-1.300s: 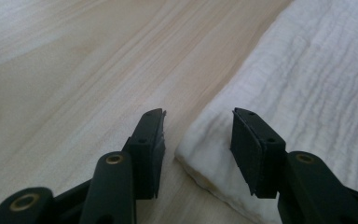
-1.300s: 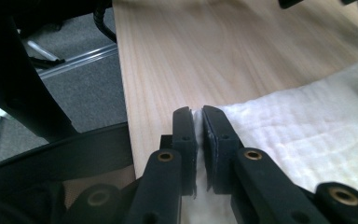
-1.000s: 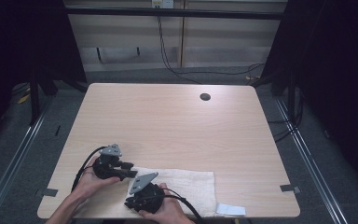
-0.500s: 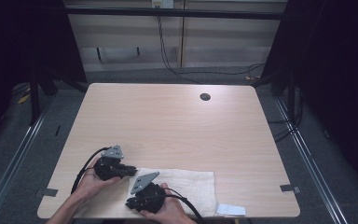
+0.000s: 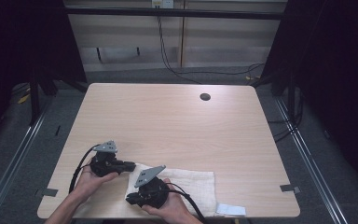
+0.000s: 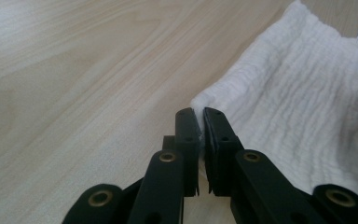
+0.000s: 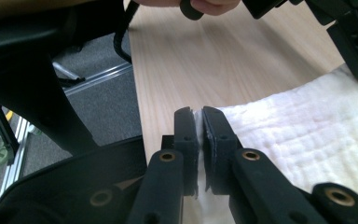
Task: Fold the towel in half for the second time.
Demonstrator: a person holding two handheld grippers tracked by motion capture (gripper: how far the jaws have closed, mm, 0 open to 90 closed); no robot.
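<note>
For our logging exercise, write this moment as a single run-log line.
left gripper: shut on white cloth corner | right gripper: shut on white cloth edge | cloth: flat on table

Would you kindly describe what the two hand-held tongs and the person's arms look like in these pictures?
Both the left tongs and the right tongs are black, blocky tools, each topped by a grey three-cornered plate, with a black cable trailing back towards the person. Close up, each has two flat black jaws on linked bars joined by brass-coloured rivets. The forearms are bare, with no sleeves in sight.
</note>
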